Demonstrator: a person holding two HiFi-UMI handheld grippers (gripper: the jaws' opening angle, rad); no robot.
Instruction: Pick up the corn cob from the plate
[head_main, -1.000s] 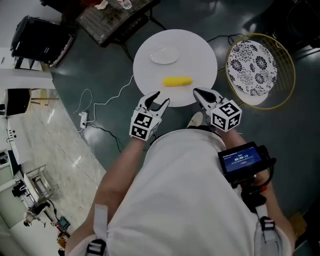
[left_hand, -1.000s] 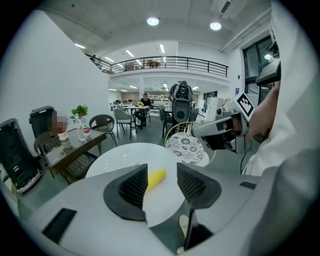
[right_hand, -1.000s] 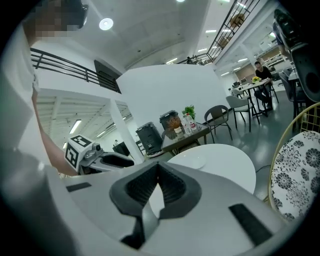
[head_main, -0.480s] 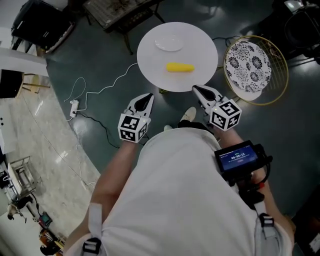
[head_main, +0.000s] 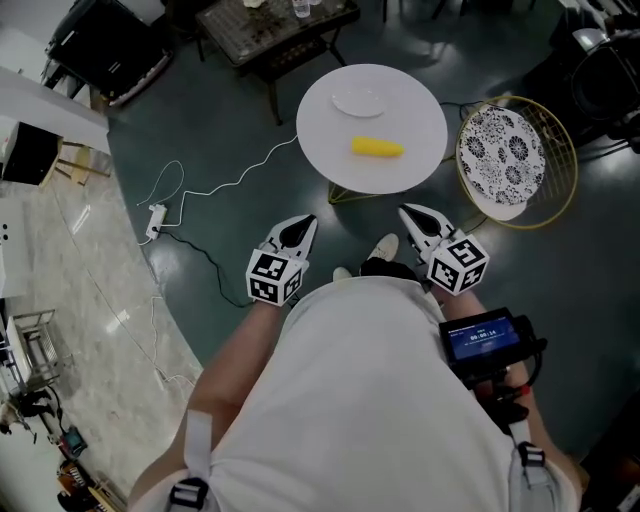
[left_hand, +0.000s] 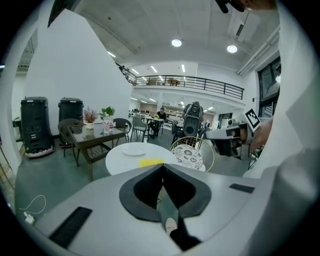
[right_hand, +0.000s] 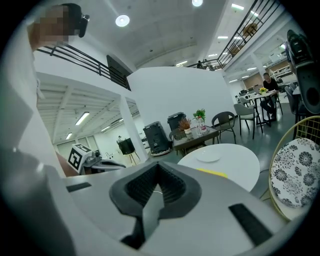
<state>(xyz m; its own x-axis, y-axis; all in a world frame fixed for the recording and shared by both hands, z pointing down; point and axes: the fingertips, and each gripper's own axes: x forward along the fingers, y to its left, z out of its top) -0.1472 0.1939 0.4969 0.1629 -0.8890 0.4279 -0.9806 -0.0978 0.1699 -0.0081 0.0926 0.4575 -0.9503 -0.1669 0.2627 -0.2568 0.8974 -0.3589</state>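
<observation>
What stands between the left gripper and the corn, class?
Nothing visible. The left gripper, shut and empty, is short of the table. Only open floor and bare tabletop lie between it and the corn.

Corn cob approach open; wire chair right.

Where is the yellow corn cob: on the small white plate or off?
Off: the yellow corn cob lies on the round white table, beside the small white plate.
</observation>
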